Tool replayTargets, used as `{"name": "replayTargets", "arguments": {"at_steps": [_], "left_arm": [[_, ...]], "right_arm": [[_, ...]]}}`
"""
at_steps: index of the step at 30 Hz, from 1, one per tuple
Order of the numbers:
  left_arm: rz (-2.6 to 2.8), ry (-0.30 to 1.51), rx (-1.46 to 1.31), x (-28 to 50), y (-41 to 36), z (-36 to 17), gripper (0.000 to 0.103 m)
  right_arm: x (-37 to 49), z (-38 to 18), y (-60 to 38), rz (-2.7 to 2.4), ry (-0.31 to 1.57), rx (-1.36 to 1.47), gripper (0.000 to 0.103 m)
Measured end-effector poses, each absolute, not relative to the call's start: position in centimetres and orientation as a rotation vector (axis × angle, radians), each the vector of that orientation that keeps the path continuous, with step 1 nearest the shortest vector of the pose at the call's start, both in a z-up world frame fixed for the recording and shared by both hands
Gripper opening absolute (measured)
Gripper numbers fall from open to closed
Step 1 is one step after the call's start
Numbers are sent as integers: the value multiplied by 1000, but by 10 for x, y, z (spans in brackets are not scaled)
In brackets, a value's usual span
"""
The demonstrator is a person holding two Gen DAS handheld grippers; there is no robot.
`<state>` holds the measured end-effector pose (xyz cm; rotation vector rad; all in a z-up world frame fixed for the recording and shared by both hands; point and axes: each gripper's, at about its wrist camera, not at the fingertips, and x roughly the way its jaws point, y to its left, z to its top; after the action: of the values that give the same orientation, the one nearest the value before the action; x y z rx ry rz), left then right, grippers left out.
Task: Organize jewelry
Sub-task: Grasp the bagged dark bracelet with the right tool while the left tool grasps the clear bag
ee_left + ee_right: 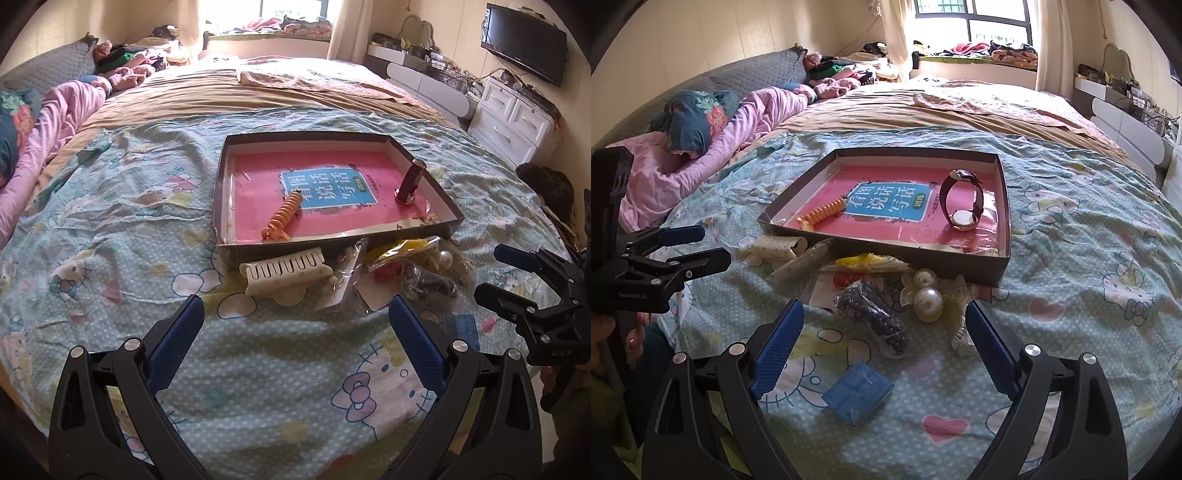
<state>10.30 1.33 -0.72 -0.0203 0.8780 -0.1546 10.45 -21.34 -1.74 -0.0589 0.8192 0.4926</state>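
On the cartoon-print bedspread (pixel 1071 258), the right gripper (pixel 882 343) is hovering wide open, empty; it should be straddling the clear pouch of dark beads (pixel 875 317) squarely before closing.

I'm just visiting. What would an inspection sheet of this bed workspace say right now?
Surface: cartoon-print bedsheet, wrinkled.
Job's things: shallow box holds watch and orange spiral hair tie; hair claw, pearl clip, bag of dark beads and blue case lie outside.
Clutter: clothes heaped by the pillows.
Grippers: left gripper and right gripper open, empty.
Cables: some by the TV.
Surroundings: window, white drawers.
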Motion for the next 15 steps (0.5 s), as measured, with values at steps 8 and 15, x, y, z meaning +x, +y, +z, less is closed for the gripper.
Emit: {"name": "replayTargets", "arguments": {"at_steps": [8, 15], "left_arm": [[-225, 918, -20, 102, 0, -24, 81], [-242, 962, -14, 106, -4, -41, 56]], "right_arm": [[110, -37, -212, 508, 880, -47, 84], [121, -55, -207, 524, 931, -37, 72]]}}
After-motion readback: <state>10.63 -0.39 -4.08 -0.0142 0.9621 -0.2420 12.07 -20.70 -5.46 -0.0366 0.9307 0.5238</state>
